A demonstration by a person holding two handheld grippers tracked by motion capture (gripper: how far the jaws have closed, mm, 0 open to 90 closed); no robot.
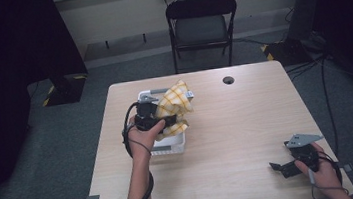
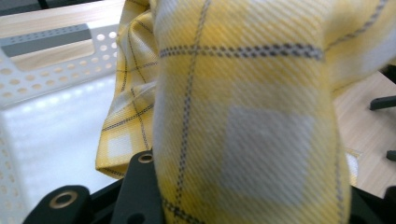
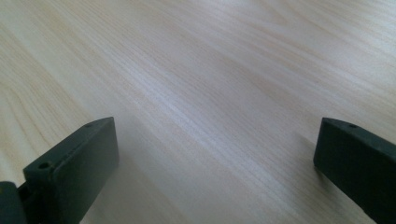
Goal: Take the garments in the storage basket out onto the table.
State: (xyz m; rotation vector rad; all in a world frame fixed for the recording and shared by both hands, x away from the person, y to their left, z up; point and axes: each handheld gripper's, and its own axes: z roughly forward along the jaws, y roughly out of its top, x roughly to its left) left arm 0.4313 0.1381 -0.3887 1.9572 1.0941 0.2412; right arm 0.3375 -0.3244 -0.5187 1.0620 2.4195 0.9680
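The left tongs [image 1: 164,122] are clenched on a yellow plaid cloth [image 1: 175,107], which they hold bunched above the white perforated basket [image 1: 172,145] at about ten o'clock from the table's middle. In the left gripper view the cloth [image 2: 243,116] rises straight up from between the black jaws and spreads across most of the frame, so the jaw tips themselves are buried in the fabric and cannot be made out. A lower fold of the cloth hangs toward seven o'clock in that view, over the basket's pale floor, and the basket's perforated wall [image 2: 51,60] runs along the upper left. Whether the hanging fold touches the basket floor is hard to tell. In the high view the left hand [image 1: 143,133] wraps the gripper body, and its cable loops down along the forearm.

The right tongs [image 1: 282,168] are released: in the right gripper view the two jaws stand wide apart at seven and four o'clock, with only bare wood-grain table [image 3: 201,84] between them. They sit low, near or on the tabletop, at about five o'clock on the table [image 1: 237,122], well apart from the basket and cloth. The right hand [image 1: 318,169] is partly cut off by the bottom edge of the high view.

A black folding chair [image 1: 201,23] stands beyond the table's far edge at twelve o'clock.
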